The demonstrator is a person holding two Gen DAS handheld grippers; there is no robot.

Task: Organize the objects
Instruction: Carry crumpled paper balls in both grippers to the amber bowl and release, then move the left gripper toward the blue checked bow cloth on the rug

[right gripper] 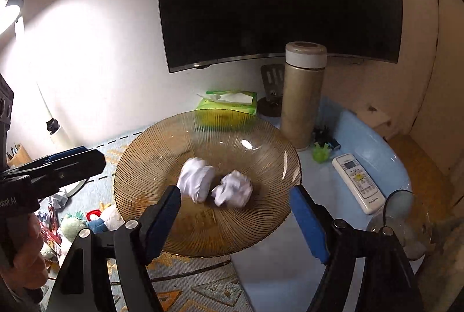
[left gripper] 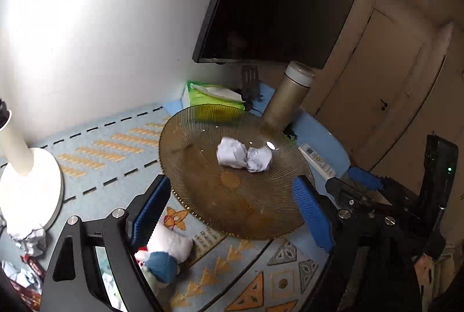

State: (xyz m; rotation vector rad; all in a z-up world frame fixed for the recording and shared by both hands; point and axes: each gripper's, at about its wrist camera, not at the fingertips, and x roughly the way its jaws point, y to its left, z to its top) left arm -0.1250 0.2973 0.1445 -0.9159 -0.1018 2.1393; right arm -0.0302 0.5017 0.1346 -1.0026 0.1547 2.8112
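Amber ribbed glass dish [right gripper: 261, 225]: stood on the patterned tablecloth [left gripper: 110, 155], directly ahead of both claws; its near rim lay between the fingers of each.
Dish contents: two crumpled white paper balls [right gripper: 214, 186], touching one another near the middle, just beyond the right claw's fingertips.
Left gripper [left gripper: 232, 213]: jaws stood wide apart, blue pads clear of the dish rim, nothing held.
Right gripper [right gripper: 235, 216]: jaws wide apart, nothing gripped; the paper balls lay ahead of the pads and looked clear of them.
Green tissue box [right gripper: 227, 105]: beyond the dish's far rim, a sheet protruding from its top.
Gold flask [right gripper: 301, 94]: upright with pale cap on, beyond the dish to the right.
Right view only: white remote control [right gripper: 358, 181] in full to the right of the claw; clear glass vessel [right gripper: 403, 225] at lower right, contents could not be determined; a hand [right gripper: 26, 257] on the left gripper's handle.
Left view only: white lamp base [left gripper: 29, 190] to the left; stuffed toy [left gripper: 168, 251] under the left finger; crumpled paper [left gripper: 26, 236] by the lamp base.
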